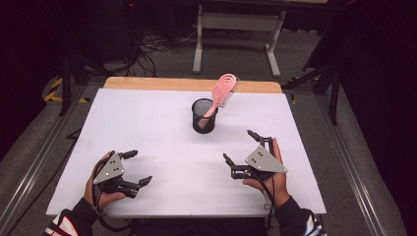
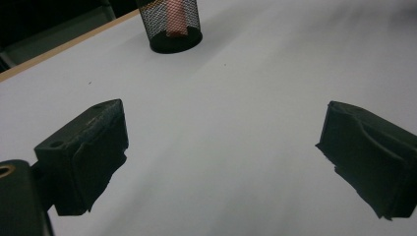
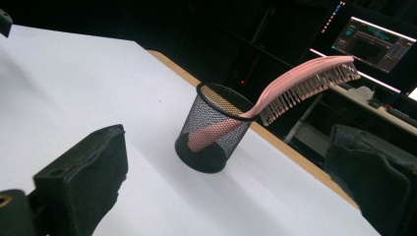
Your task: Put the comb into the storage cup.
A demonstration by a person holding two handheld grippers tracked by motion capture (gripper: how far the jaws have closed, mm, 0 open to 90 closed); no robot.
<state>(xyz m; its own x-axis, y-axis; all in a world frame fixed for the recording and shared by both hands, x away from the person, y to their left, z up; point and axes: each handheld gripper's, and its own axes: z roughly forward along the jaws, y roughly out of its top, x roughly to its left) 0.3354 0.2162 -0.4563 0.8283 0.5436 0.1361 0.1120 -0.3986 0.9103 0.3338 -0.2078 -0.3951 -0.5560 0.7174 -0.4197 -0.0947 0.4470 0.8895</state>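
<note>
One mesh cup (image 1: pixel 204 116) stands on the table (image 1: pixel 147 123), with one pink brush (image 1: pixel 222 92) standing handle-down in it, head leaning over the rim. Nearer the person than the cup, the left gripper (image 1: pixel 137 173) and right gripper (image 1: pixel 239 146) are both wide open, holding nothing.
</note>
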